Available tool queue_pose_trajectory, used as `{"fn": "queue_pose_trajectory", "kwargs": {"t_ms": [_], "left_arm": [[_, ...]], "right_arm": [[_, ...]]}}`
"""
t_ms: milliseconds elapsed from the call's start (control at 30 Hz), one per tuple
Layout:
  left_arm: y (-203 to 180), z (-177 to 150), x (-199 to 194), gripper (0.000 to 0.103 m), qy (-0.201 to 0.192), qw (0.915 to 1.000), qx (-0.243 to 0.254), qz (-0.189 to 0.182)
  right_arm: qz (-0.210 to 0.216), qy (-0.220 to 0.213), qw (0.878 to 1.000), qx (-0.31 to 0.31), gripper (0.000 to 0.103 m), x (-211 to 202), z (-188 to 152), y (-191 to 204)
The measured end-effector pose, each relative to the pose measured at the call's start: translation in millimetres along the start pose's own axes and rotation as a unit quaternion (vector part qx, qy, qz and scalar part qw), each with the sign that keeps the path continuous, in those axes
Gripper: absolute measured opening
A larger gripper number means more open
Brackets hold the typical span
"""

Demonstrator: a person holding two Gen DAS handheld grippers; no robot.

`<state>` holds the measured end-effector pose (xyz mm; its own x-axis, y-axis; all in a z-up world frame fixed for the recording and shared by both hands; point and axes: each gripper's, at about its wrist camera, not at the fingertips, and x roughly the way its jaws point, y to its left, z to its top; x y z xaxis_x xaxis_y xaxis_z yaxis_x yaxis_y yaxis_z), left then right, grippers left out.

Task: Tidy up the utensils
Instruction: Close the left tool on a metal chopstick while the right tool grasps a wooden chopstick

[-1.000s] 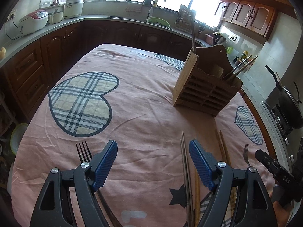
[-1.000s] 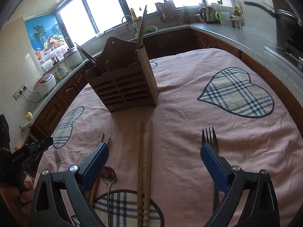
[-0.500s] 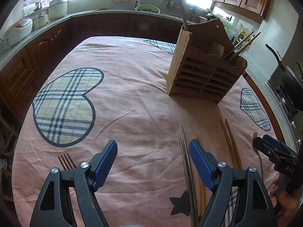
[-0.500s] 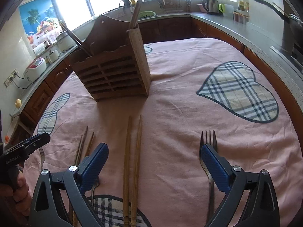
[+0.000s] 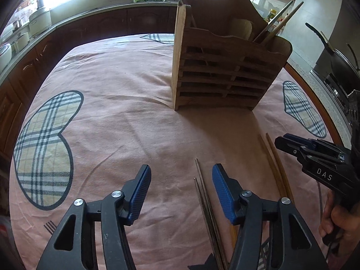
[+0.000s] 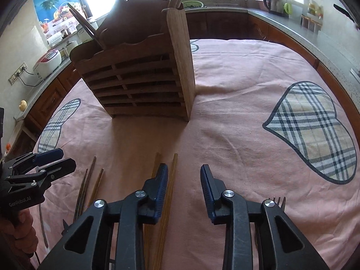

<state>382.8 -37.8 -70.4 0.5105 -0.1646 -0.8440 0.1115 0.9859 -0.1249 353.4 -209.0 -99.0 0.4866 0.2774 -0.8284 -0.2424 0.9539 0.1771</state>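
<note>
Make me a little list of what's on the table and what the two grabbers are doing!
table cover: pink cloth with checked hearts
holder: wooden rack, upright, some sticks in it
left gripper: open, jaws just been closing, metal chopsticks lying between them
right gripper: open, jaws just been closing, one of the wooden chopsticks between them
fork: lying right of right gripper

Fork [image 6: 277, 202] handle is hidden behind the right gripper's finger [image 6: 238, 204]; only the tines are seen. Metal chopsticks [image 5: 205, 198] are cut off by the bottom edge. Holder [image 5: 225, 67] compartments' contents are mostly hidden.
</note>
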Motion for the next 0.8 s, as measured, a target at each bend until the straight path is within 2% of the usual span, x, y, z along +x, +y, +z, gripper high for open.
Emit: {"fn": "queue_pose_trajectory", "kwargs": {"t_ms": [100, 133, 200, 300, 367, 400, 467, 500, 600, 800], "left_arm": [[-5, 4, 20, 0.045, 0.027, 0.9996, 0.01, -0.007], [-7, 5, 28, 0.039, 0.037, 0.9992, 0.013, -0.005], [-12, 6, 32, 0.037, 0.032, 0.999, 0.031, 0.01], [-16, 10, 38, 0.023, 0.032, 0.9987, 0.039, 0.011], [-16, 12, 41, 0.01, 0.033, 0.9988, 0.036, 0.003], [-15, 13, 43, 0.007, 0.035, 0.9989, 0.033, -0.002], [-13, 13, 41, 0.007, 0.034, 0.999, 0.027, -0.007], [-13, 12, 41, 0.007, 0.033, 0.9991, 0.025, -0.008], [-9, 11, 38, 0.006, 0.03, 0.9993, 0.013, -0.018], [4, 9, 6, 0.005, -0.002, 0.9988, -0.02, -0.045]], "right_arm": [[-0.001, 0.011, 1.0, -0.003, 0.026, 8, 4, 0], [-0.001, 0.015, 1.0, -0.003, 0.026, 12, 5, -1], [0.0, 0.024, 1.0, -0.007, 0.026, 18, 5, -1], [-0.007, 0.02, 1.0, -0.017, 0.026, 20, 6, 2], [-0.005, 0.02, 1.0, -0.014, 0.026, 21, 9, 1], [-0.007, 0.02, 1.0, -0.017, 0.025, 22, 10, 2], [-0.01, 0.02, 0.999, -0.023, 0.011, 22, 9, 4], [-0.007, 0.019, 1.0, -0.021, 0.007, 21, 9, 4], [0.002, 0.016, 1.0, -0.012, 0.006, 18, 7, 1], [0.03, -0.01, 0.999, 0.018, 0.004, -9, 7, -8]]}}
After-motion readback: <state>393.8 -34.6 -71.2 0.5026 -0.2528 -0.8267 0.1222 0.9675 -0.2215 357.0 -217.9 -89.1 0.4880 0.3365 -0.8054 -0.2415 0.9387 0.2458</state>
